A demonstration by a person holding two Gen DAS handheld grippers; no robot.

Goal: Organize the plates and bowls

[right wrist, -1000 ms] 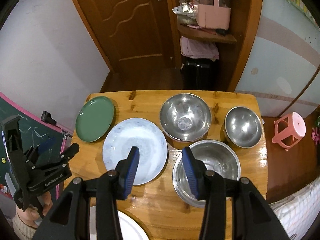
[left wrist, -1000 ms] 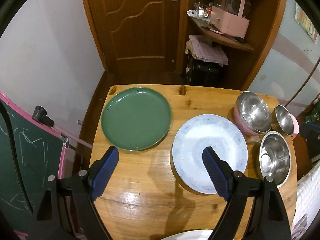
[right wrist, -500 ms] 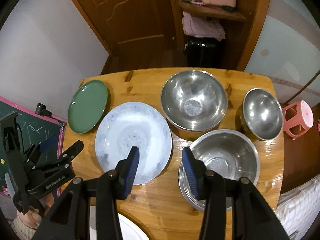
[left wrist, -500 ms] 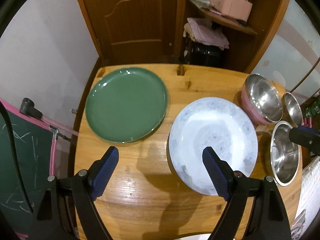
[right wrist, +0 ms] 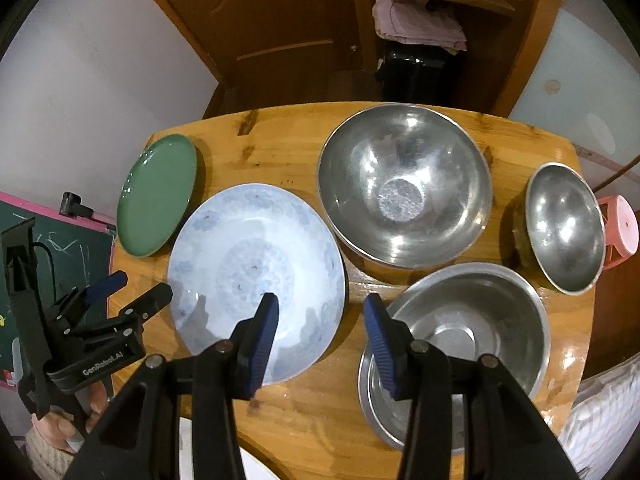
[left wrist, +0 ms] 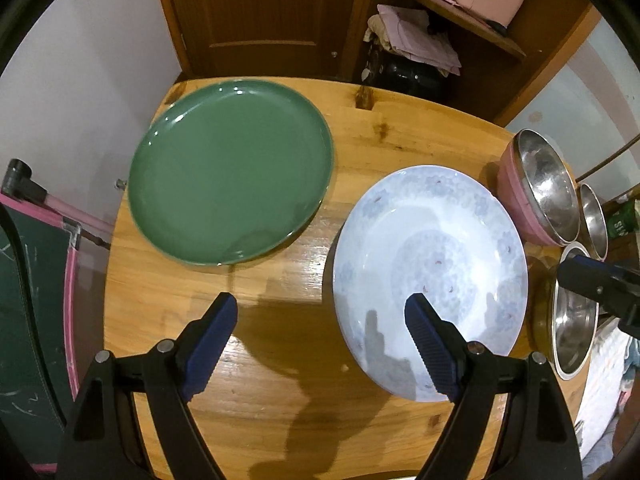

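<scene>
We see our left gripper [left wrist: 320, 308] pointing steeply down at the wooden table [left wrist: 280, 420], its blue-padded jaws spread wide with nothing between them; the left pad hangs over bare wood and the right pad over the near edge of the pale blue patterned round plate [left wrist: 430, 256]. That plate lies flat at the table's middle, face up, and being round it has no long axis to speak of. To its far left, apart from it by a strip of wood, the flat green round plate [left wrist: 232, 184] also lies face up, close to the table's left edge. Our right gripper [right wrist: 318, 308] likewise points down, jaws about half spread and empty, the left pad over the blue plate's near right rim, the right pad over the left rim of the near steel bowl [right wrist: 472, 328]. Beyond it the large steel bowl [right wrist: 404, 184] sits upright, mouth up, just beside the plate, and the small steel bowl [right wrist: 566, 228] stands at the far right edge.
</scene>
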